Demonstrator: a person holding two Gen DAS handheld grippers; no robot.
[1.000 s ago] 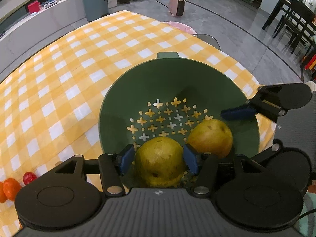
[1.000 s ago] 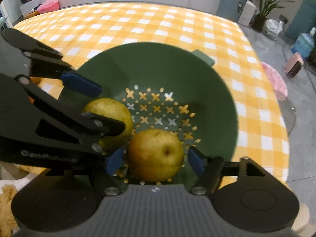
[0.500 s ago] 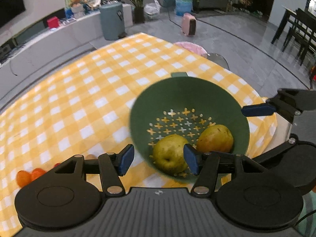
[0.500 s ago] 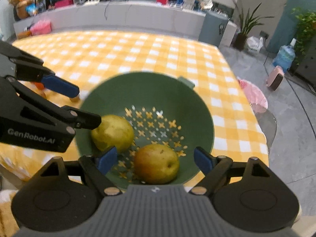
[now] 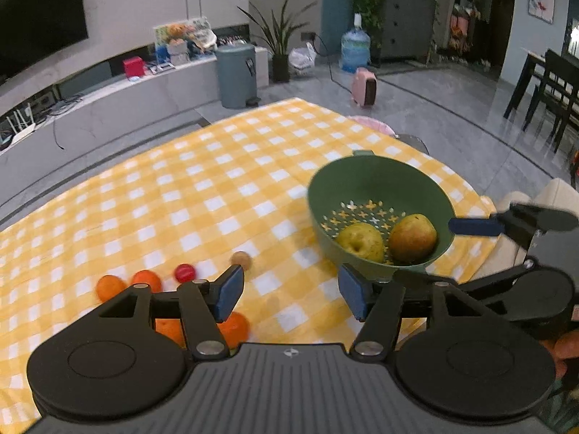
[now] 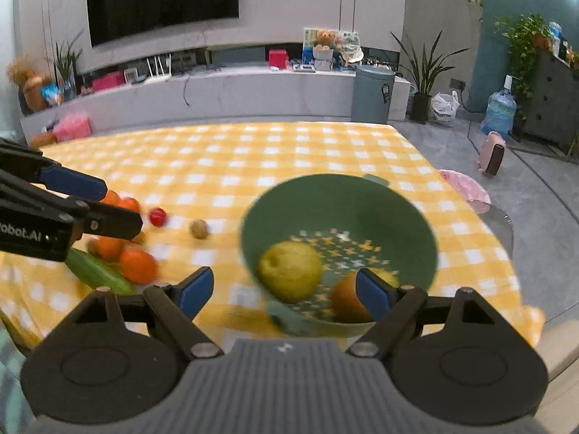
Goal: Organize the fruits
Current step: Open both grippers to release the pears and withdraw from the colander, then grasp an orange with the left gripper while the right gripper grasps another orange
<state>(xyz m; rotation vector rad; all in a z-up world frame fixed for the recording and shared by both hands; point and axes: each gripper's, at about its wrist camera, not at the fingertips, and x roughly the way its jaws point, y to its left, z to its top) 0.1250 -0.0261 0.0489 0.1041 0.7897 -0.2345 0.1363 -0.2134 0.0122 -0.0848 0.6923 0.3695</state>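
Note:
A green colander [image 5: 380, 181] stands on the yellow checked cloth [image 5: 199, 188] and holds a yellow-green pear [image 5: 360, 240] and a browner pear [image 5: 412, 237]. My left gripper [image 5: 289, 289] hovers short of the colander; its jaws are opening and nothing is between them. Just past its left finger lie oranges [image 5: 144, 278], a small red fruit [image 5: 185, 272] and a small brown ball [image 5: 240, 258]. In the right wrist view my right gripper [image 6: 286, 289] is open and empty above the colander [image 6: 340, 195], with the browner pear [image 6: 347, 302] partly behind its right finger.
A green cucumber [image 6: 97, 273] lies beside the oranges [image 6: 137, 266] at the left. Just right of the colander the table ends, with a pink seat [image 6: 466, 186] beyond it. A grey bin [image 5: 237, 74] and a low shelf stand behind the table.
Both grippers have pulled back and up from the colander, leaving the two pears inside it. Their jaws stand wider. The loose fruit at the left has come into view.

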